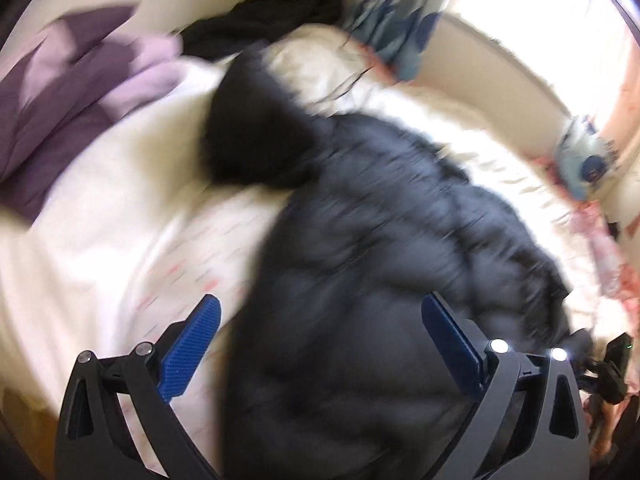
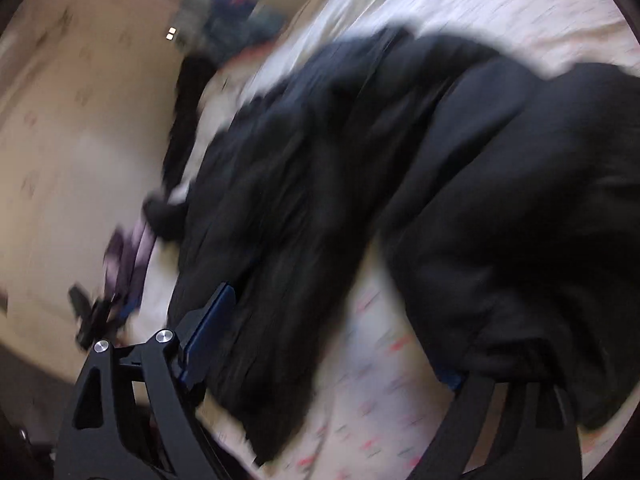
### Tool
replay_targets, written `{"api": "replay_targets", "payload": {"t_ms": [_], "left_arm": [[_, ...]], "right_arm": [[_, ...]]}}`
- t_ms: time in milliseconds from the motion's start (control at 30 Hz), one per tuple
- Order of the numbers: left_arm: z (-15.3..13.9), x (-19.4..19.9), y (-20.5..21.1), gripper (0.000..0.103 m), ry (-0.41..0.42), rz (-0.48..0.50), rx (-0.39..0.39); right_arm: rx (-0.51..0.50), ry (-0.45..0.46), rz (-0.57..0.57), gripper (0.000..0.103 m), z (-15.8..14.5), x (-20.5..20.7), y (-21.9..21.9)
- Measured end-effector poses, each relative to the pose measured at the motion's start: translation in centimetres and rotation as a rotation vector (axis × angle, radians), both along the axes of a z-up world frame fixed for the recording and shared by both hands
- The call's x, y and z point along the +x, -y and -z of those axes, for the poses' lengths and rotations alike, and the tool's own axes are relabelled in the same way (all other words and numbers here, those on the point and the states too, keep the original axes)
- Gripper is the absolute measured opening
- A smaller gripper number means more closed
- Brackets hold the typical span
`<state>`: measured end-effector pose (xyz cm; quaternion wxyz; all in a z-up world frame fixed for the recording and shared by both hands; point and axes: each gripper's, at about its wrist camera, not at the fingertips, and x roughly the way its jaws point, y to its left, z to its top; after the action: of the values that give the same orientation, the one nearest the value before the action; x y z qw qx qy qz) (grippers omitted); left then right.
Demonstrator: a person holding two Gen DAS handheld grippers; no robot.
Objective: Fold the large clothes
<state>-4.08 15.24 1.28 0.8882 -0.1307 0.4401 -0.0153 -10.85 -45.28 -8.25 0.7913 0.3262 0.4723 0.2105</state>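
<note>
The left tool [image 1: 320, 340] gapes wide over the black puffer jacket [image 1: 380, 240] on the bed [image 1: 100, 220]; the jacket's length runs away from it. The right tool [image 2: 340, 344], equally near, also spread, grips nothing.

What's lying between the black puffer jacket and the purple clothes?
In the left wrist view, only white bedding lies between the black puffer jacket and the purple clothes.
</note>
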Motion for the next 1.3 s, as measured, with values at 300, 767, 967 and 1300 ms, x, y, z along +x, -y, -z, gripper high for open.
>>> {"api": "replay_targets", "payload": {"t_ms": [300, 767, 967, 1300], "left_arm": [[7.9, -4.3, -2.5, 0.096, -0.213, 0.026, 0.061], [0.1, -7.8, 1.3, 0.029, -0.153, 0.312, -0.032], [1.3, -11.0, 1.4, 0.029, -0.233, 0.383, 0.145], [-2.8, -10.4, 3.1, 0.070, -0.051, 0.336, 0.092]], "right_arm": [[-0.024, -0.086, -0.202, 0.067, 1.6, -0.1, -11.9], [0.064, 0.244, -0.032, 0.005, -11.5, -4.2, -6.7], [-0.013, -0.004, -0.101, 0.012, -4.2, -9.0, -3.7], [0.484, 0.011, 0.448, 0.084, 1.4, -11.8, 7.9]]}}
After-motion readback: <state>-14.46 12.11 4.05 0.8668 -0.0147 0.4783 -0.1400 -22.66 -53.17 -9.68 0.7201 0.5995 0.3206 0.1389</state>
